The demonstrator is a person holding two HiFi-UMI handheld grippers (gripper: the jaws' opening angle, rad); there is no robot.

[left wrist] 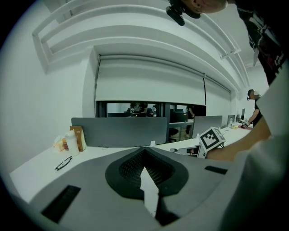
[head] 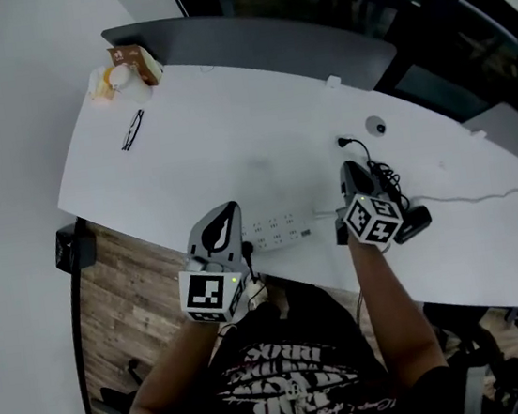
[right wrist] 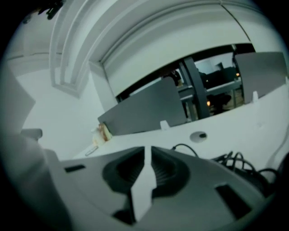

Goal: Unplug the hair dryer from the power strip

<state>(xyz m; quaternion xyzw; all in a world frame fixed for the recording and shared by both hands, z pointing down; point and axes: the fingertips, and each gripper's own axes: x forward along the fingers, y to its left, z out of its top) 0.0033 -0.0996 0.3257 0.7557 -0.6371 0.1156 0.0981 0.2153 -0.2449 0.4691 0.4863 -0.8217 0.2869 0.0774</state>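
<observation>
Both shut and empty, the left claw [head: 226, 217] beside the power strip [head: 277, 230] should pin it while the right claw [head: 353, 173], right of it, opens to unplug the hair dryer [head: 412, 222] straight.

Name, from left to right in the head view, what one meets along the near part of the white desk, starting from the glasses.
glasses → left gripper → power strip → right gripper

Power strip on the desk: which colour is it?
The power strip is white; the head view shows it best.
</observation>
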